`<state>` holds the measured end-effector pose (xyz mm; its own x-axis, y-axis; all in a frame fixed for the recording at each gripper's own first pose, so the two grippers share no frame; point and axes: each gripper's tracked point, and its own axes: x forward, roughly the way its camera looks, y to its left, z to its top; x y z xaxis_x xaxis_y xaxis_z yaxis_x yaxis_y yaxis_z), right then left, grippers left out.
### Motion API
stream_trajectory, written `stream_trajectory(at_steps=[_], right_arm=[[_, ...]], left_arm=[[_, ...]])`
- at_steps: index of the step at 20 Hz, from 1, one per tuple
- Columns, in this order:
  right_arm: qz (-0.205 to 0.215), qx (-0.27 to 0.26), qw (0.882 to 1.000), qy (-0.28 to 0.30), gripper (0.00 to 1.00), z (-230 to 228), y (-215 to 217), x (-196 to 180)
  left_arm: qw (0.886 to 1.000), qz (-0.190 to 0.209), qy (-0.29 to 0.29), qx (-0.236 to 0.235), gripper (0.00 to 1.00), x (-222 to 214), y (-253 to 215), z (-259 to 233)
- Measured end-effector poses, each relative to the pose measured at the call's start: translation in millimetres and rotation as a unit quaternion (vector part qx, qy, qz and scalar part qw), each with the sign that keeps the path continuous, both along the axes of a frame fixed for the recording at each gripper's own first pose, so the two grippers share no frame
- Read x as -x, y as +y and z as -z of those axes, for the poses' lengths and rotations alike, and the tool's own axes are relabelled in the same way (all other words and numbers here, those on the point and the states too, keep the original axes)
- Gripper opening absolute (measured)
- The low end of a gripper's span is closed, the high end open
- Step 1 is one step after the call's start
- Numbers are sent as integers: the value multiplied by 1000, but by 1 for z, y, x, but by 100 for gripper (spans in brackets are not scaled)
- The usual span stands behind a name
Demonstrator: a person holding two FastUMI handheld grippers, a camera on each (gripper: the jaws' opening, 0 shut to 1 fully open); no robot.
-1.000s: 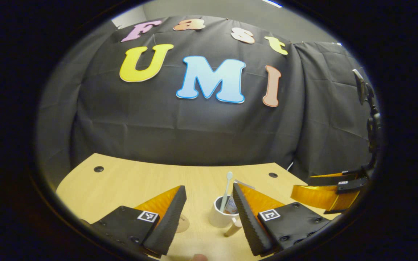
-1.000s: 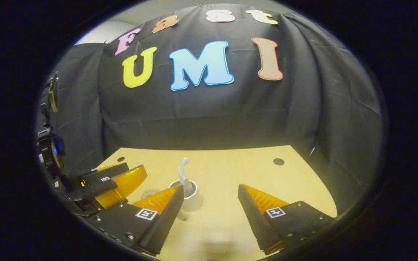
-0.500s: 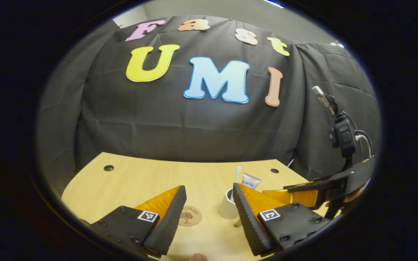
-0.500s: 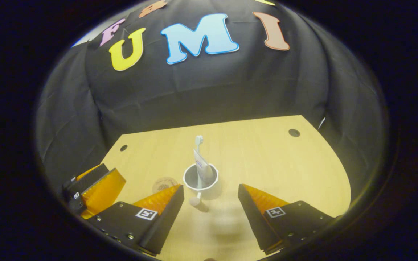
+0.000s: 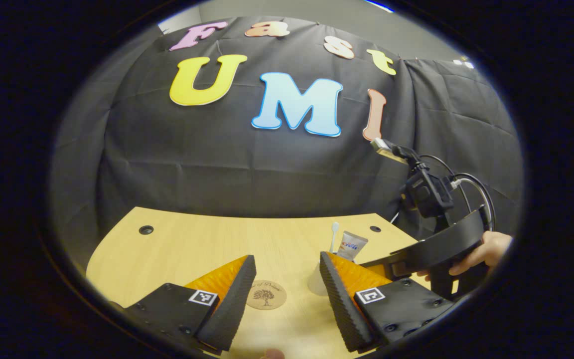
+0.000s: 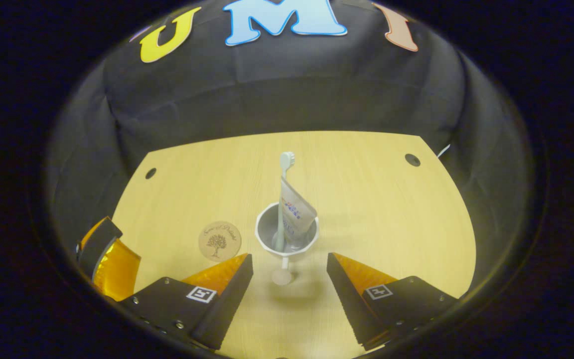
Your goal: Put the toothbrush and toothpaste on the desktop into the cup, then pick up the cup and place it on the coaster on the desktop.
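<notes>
upright in the white cup (image 6: 287, 234) stand toothbrush (image 6: 283, 199) and toothpaste (image 6: 294, 217); both grippers gape, holding nothing.

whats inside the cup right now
The white cup holds the toothbrush, bristles up, and the toothpaste tube, both leaning out past the rim. Their lower ends and the cup's bottom are mostly hidden.

Desk (image 6: 366, 199): light wood top, curved far edge, dark round holes (image 6: 412, 159) near the back corners. Black cloth (image 5: 207, 159) hangs behind it; grey wall (image 5: 287, 12) above.
</notes>
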<state>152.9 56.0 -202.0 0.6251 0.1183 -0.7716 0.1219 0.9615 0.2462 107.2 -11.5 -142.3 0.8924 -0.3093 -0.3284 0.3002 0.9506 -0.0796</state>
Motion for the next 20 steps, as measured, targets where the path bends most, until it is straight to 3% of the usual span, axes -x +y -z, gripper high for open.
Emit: stream_trajectory(at_steps=[5, 15, 20], right_arm=[[-21, 61, 995, 74, 92, 32, 8, -8], [-53, 78, 985, 145, 89, 73, 16, -17], [-68, 91, 980, 166, 79, 87, 14, -15]], left_arm=[[1000, 6, 22, 11, 86, -1, 15, 13], [999, 3, 37, 25, 86, -1, 29, 21], [999, -7, 38, 29, 86, 2, 36, 21]])
